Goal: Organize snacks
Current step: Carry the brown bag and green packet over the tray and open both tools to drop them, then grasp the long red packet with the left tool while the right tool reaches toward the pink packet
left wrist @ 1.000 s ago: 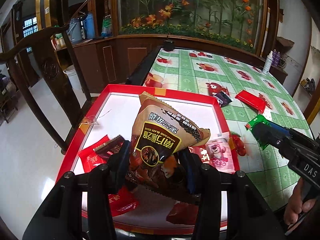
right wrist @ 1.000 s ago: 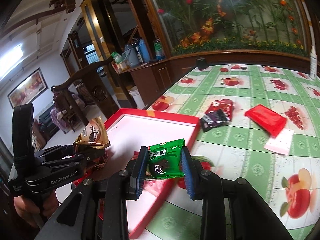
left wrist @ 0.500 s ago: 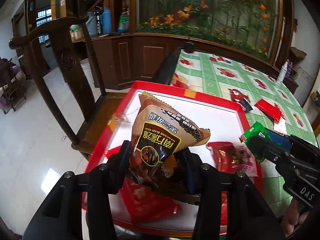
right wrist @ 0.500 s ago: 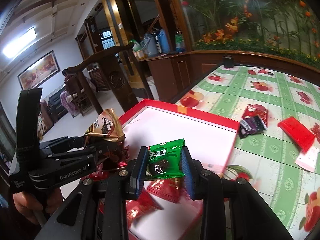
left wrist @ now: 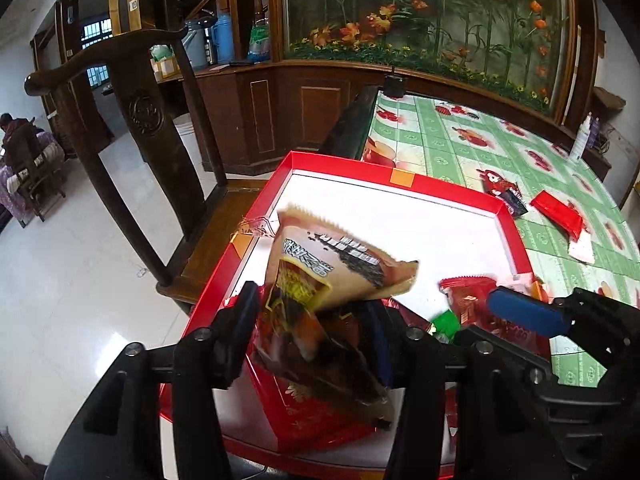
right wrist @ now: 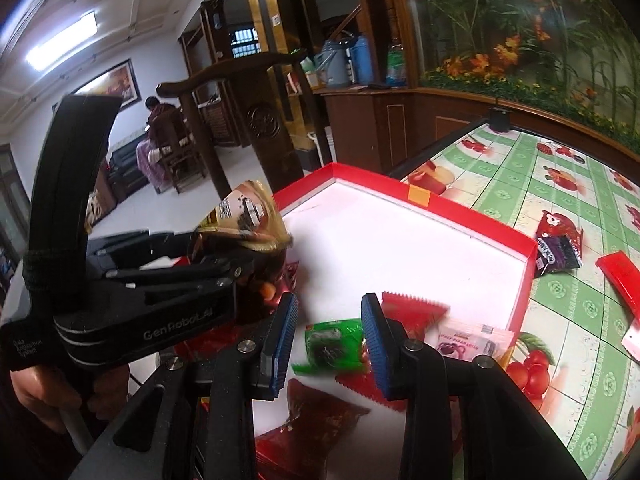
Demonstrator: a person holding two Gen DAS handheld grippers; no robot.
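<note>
Over the near part of the red tray (left wrist: 400, 178), my left gripper (left wrist: 311, 300) has its jaws opening. The brown snack bag (left wrist: 332, 276) is between them, blurred and tipping, and a gap shows at the left finger (left wrist: 244, 320). My right gripper (right wrist: 329, 302) hangs over the same tray (right wrist: 420, 208), jaws opening too. The green packet (right wrist: 332, 344) sits low between its blue pads (right wrist: 282, 344), blurred and clear of them. In the left wrist view, the right gripper's blue pad (left wrist: 524, 312) and the green packet (left wrist: 446, 324) show at the right.
Several red packets and a pink bear packet (right wrist: 468, 340) lie in the tray. On the green tablecloth (left wrist: 460, 148) lie a dark packet (left wrist: 504, 192) and a red packet (left wrist: 556, 214). A wooden chair (left wrist: 132, 128) stands left of the table. A white bottle (left wrist: 580, 144) stands far right.
Both pairs of jaws have widened. The brown bag has slipped and tilted between the left fingers. The green packet has dropped out of the right pads toward the tray, over which the right gripper moved.
</note>
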